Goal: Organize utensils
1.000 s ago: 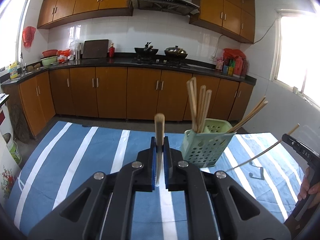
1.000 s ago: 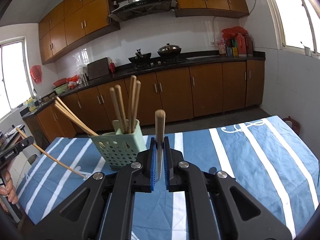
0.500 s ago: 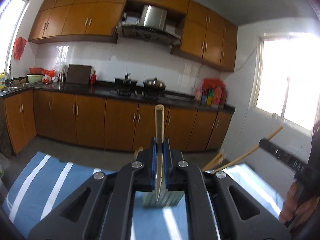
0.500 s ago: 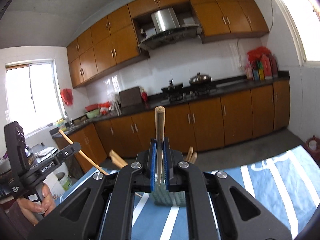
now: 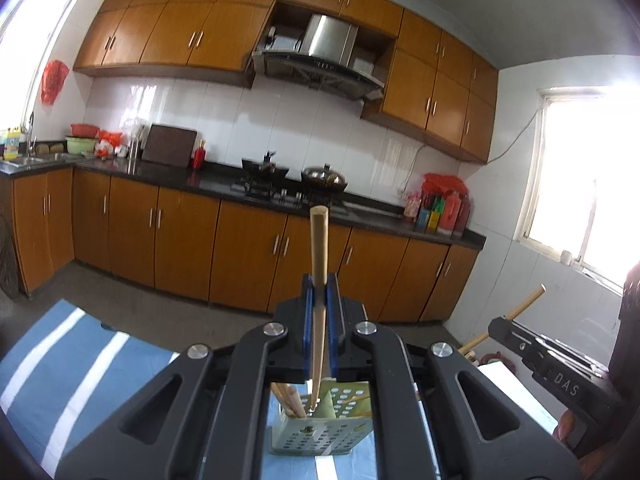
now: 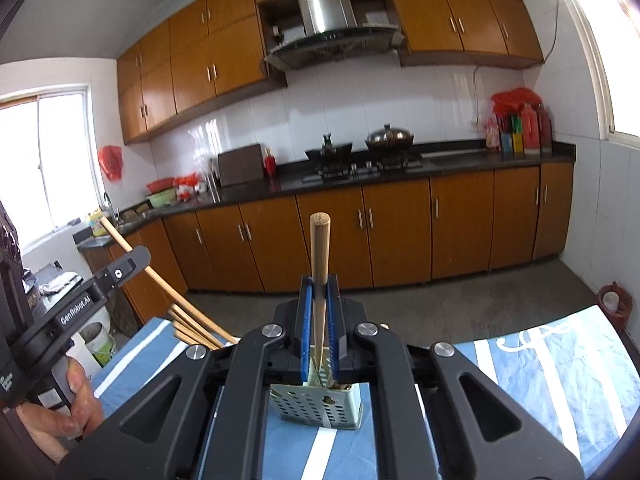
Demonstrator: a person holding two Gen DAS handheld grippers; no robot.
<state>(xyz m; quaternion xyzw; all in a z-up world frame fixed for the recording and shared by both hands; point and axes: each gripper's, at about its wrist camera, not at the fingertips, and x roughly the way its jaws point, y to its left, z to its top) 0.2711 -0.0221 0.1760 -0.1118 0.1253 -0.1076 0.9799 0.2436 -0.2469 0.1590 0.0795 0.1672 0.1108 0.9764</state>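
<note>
Left wrist view first: the left gripper (image 5: 319,344) has its blue-padded jaws clamped on a wooden chopstick (image 5: 319,280), gripped around mid-shaft, thick end up and the thin tip dipping down into the green perforated holder (image 5: 320,436) directly below. More chopsticks (image 5: 288,398) already lean inside that basket, which stands on the blue striped tablecloth (image 5: 80,364). Off to the right the other tool appears, with its own stick poking out at an angle.

Over to the right wrist view: same picture, mirrored. The right gripper (image 6: 319,340) is clamped on a second chopstick (image 6: 320,272), upright, its lower end just at the rim of the holder (image 6: 316,404). At left, the left gripper's stick slants towards the basket, among several others fanned out over its near corner.

As for handling, these look light, stiff and slim, and smooth enough that a round shaft could swivel between flat pads. A mid-shaft grip seems right: it keeps the tip steerable. The basket looks light too, so a sideways nudge from either stick might tip it. Both tips seem lined up for release.
</note>
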